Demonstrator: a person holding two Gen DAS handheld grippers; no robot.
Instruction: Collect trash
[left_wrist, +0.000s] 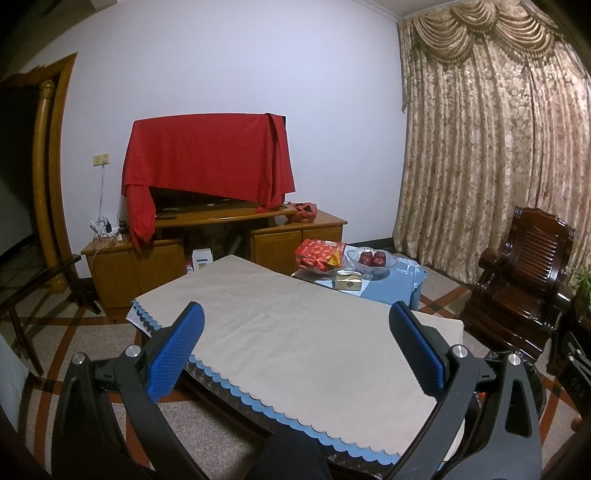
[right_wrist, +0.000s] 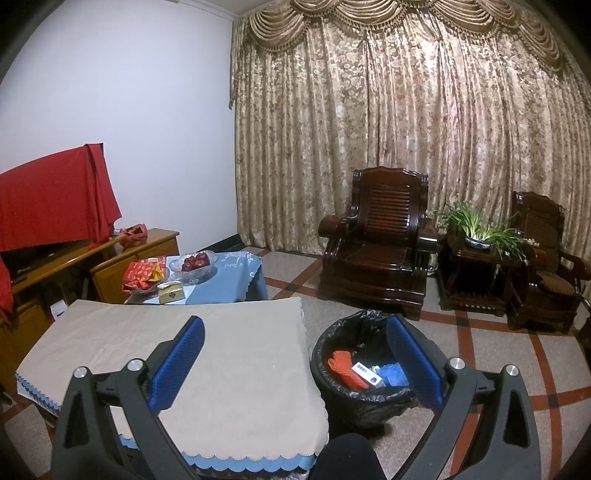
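Observation:
A black bin (right_wrist: 364, 400) lined with a black bag stands on the floor right of the beige-covered table (right_wrist: 177, 354). Inside it lie an orange glove (right_wrist: 345, 367), a white and blue box (right_wrist: 366, 373) and a blue wrapper (right_wrist: 393, 373). My right gripper (right_wrist: 295, 332) is open and empty, held above the table's right edge and the bin. My left gripper (left_wrist: 295, 321) is open and empty above the table (left_wrist: 295, 332); the bin is out of the left wrist view.
A blue-covered low table (right_wrist: 236, 277) behind holds red snack packets (right_wrist: 142, 275), a glass bowl of apples (right_wrist: 195, 264) and a gold box (right_wrist: 170, 292). A wooden TV cabinet (left_wrist: 207, 254) with red cloth stands left. Dark wooden armchairs (right_wrist: 376, 251) and a plant (right_wrist: 476, 229) stand by the curtain.

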